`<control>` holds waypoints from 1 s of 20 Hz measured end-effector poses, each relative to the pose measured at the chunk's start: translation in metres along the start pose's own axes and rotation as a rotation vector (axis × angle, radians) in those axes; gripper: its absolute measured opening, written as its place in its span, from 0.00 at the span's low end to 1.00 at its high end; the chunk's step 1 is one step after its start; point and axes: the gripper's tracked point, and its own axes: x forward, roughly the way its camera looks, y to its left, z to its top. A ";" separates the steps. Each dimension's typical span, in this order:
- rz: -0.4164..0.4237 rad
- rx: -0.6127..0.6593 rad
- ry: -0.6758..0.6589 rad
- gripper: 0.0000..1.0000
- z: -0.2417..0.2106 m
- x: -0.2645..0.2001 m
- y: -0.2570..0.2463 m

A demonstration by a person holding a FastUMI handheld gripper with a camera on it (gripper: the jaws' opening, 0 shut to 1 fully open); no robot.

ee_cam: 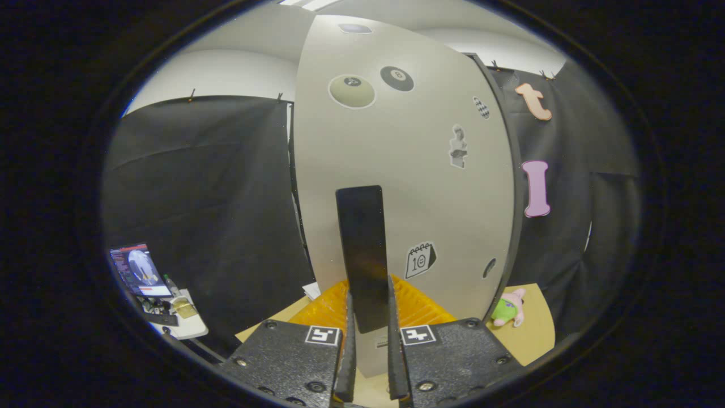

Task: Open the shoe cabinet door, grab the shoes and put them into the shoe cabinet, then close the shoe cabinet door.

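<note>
The shoe cabinet door (396,187) is a tall pale grey panel with several stickers, standing straight ahead of me and edge-on to the right. A black upright handle (362,249) is fixed to its face. My gripper (369,306) is shut on the lower part of this handle, one finger pressing each side. Behind the door's lower edge an orange ribbed surface (422,309) shows on both sides of the handle. No shoes can be seen from here.
A pink and green plush toy (508,309) lies on the light wooden floor board (532,334) to the right of the door. A monitor (139,271) and a small white tray of bits (181,317) sit low to the left.
</note>
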 end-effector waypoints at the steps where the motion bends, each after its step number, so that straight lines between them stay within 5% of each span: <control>1: -0.016 -0.014 -0.002 0.26 0.000 -0.009 -0.007; 13: -0.400 -0.043 -0.016 0.17 -0.015 -0.089 -0.142; 17: -0.322 0.015 -0.004 0.16 -0.015 -0.088 -0.145; 20: -0.373 -0.056 -0.017 0.15 -0.011 -0.096 -0.155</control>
